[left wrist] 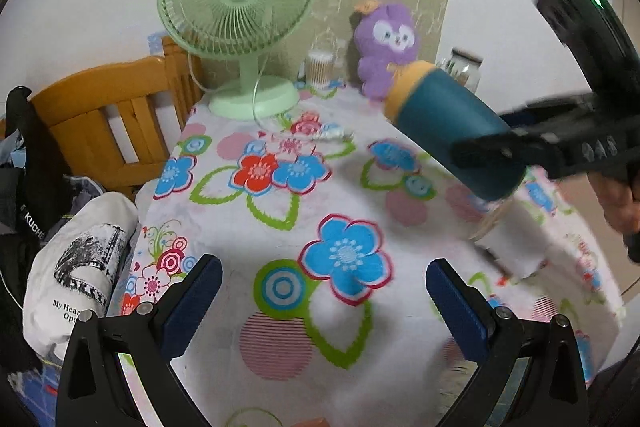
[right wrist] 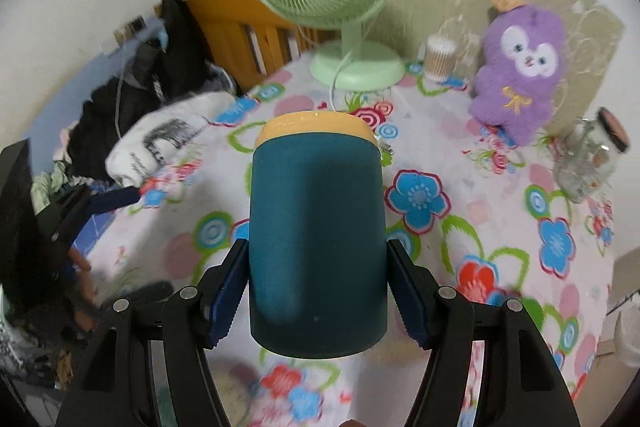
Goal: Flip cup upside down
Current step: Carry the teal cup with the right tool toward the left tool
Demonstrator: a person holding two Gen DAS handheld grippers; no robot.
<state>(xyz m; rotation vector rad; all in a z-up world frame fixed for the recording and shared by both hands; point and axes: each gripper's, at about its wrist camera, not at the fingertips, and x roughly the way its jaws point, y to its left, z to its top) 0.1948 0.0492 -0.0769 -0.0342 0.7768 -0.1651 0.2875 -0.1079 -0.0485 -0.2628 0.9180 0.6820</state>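
Observation:
The cup is dark teal with a yellow-orange band at its far end. My right gripper is shut on it, one blue pad on each side of its body, and holds it in the air above the flowered tablecloth. In the left wrist view the cup lies tilted, nearly on its side, with the yellow end pointing up and left, and the right gripper's fingers clamp it from the right. My left gripper is open and empty, low over the tablecloth near the table's front.
A green desk fan, a purple plush toy, a cotton-swab jar and a glass jar stand at the back. A wooden chair with clothes and a white bag is at the left.

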